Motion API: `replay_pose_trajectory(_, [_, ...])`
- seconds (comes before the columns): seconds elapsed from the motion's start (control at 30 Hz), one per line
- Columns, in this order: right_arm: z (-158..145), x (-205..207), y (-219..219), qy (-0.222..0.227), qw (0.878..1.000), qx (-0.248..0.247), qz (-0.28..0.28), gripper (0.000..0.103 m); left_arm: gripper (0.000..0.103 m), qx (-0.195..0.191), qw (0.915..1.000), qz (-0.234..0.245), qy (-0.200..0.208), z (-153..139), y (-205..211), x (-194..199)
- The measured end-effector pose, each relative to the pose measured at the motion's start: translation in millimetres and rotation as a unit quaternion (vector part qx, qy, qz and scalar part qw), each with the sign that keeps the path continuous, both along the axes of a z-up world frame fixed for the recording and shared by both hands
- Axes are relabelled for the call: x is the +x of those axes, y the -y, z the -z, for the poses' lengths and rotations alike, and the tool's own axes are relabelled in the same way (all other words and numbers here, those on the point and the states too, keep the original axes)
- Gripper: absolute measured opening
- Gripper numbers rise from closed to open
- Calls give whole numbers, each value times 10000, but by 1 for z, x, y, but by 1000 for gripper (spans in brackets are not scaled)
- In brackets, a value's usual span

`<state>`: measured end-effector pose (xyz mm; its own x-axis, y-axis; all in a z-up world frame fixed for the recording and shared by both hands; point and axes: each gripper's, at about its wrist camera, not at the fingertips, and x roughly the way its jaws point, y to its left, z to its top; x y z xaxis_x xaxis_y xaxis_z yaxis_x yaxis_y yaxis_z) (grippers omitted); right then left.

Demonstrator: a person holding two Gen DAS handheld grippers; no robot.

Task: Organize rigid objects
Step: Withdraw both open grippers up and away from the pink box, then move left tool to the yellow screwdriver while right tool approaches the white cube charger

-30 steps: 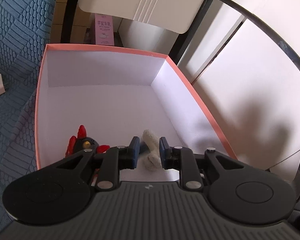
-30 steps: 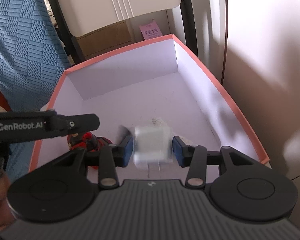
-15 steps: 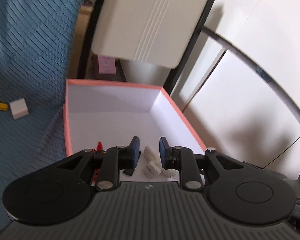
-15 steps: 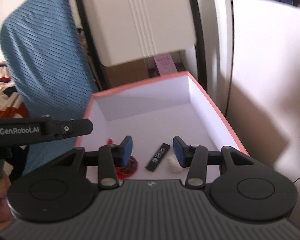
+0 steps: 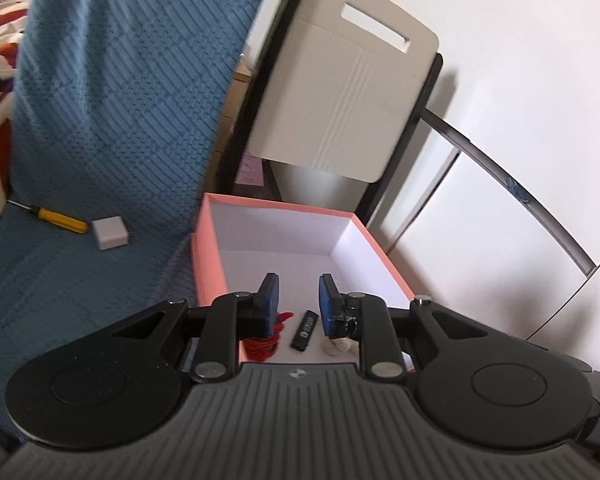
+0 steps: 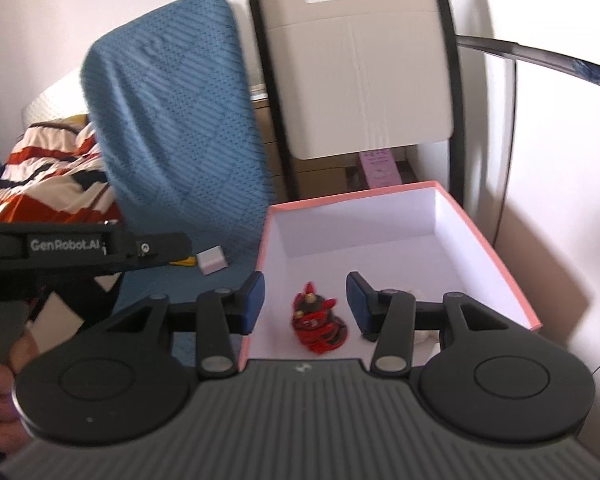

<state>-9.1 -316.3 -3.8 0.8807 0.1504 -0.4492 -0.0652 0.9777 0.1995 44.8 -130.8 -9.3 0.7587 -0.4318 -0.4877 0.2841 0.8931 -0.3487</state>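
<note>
Two loose items lie at the far left on the blue textured cover [image 5: 80,272]: a yellow-handled screwdriver [image 5: 58,220] and, just beside it, a small white cube [image 5: 110,233], both well apart from the box and with open cloth around them. Next comes the pink-rimmed box [image 5: 208,248], its near left wall meeting the blue cover, its white floor mostly bare toward the back. In it, near the front edge, sit a red and black toy [image 6: 318,320], a black stick-shaped item [image 5: 305,330] with print too small to read, and a white lumpy piece [image 5: 336,347] partly hidden behind the fingers. The left gripper [image 5: 298,300] hangs above the box's near end with its blue pads spread and nothing between them; in the right wrist view its side reads "GenRobot.AI". The right gripper [image 6: 306,300] likewise hangs over the box front, jaws wide apart and holding nothing, the toy showing in the gap below. Behind the box stands a beige chair back [image 5: 340,92] with a slot handle, framed in black, and a pink label [image 6: 380,166] whose writing is illegible. A white wall panel [image 5: 500,220] runs close along the box's right edge, and striped bedding [image 6: 48,172] lies behind the blue cover.
</note>
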Motion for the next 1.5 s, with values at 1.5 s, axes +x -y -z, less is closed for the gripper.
replay_pose_trajectory(1.5, [48,20,-132,-395,9941,-510,-869,48,27,315,9915,-1067,-671,113,-161,21])
